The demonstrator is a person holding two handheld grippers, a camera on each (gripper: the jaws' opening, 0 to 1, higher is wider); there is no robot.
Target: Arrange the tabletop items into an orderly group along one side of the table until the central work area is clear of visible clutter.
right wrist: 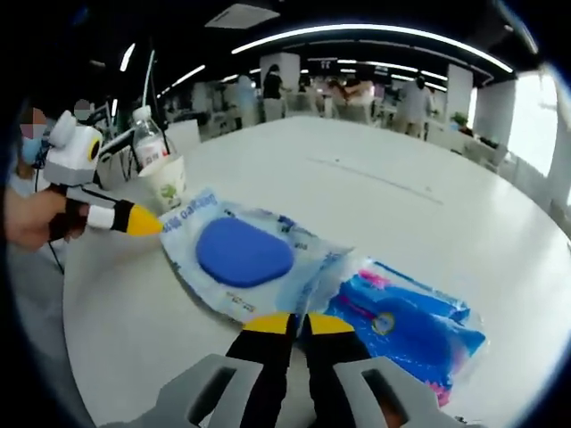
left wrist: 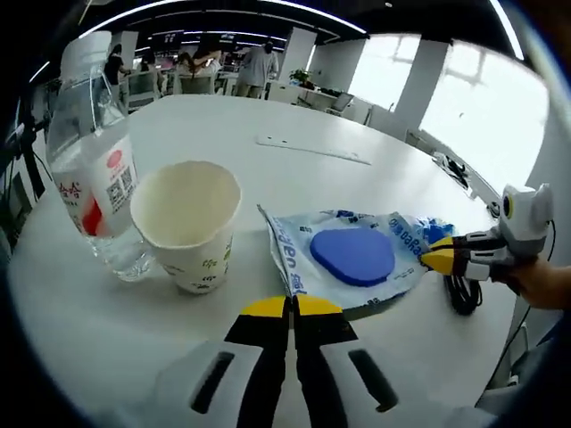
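A flat wipes pack [left wrist: 357, 259] [right wrist: 243, 254] with a blue oval lid lies on the white table [left wrist: 294, 125] [right wrist: 401, 205]. My left gripper [left wrist: 291, 308] [right wrist: 147, 223] is shut, its yellow tips pinched on the pack's near corner. My right gripper [right wrist: 299, 323] [left wrist: 439, 259] is shut on the pack's opposite edge. A paper cup [left wrist: 189, 223] [right wrist: 169, 183] stands upright left of the pack. A clear water bottle [left wrist: 94, 169] [right wrist: 147, 138] with a red-and-white label stands just beyond the cup. A second blue packet [right wrist: 406, 330] lies right of my right gripper.
A long flat white strip [left wrist: 312, 150] [right wrist: 375, 178] lies farther out on the table. A black cable [left wrist: 462, 294] hangs at the table's edge by the right gripper. A hand [right wrist: 31, 223] holds the left gripper. Desks and several people fill the room behind.
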